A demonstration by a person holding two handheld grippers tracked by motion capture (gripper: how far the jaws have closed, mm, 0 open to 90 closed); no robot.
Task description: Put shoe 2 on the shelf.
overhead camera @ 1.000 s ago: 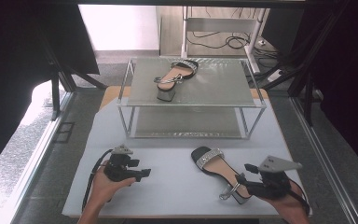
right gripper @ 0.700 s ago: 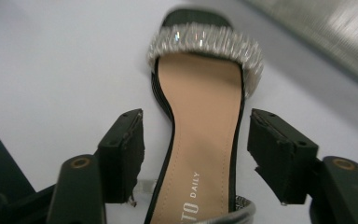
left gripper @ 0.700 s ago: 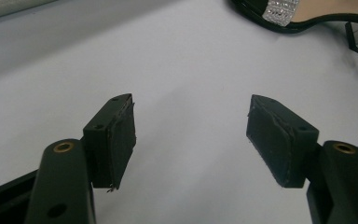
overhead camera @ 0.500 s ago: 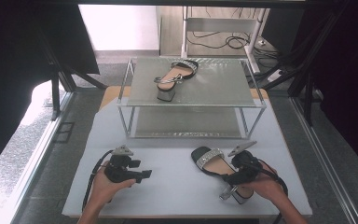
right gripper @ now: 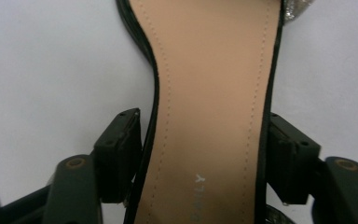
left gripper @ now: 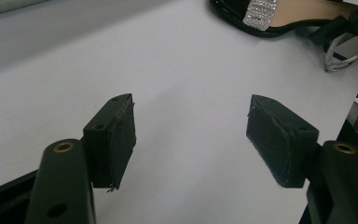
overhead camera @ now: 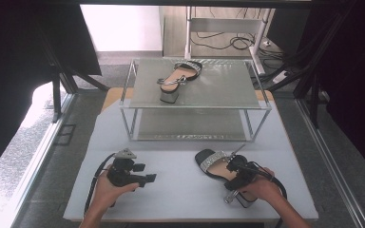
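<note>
Sandal (right gripper: 209, 102) sits between the right gripper's (right gripper: 205, 158) fingers (right gripper: 121, 154) — straddled.

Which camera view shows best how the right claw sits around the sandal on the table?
The right gripper view: the sandal lies between the two jaws, its tan insole close up. The high view shows the right claw over it, the contact hidden. The left gripper view shows its strap end.
</note>
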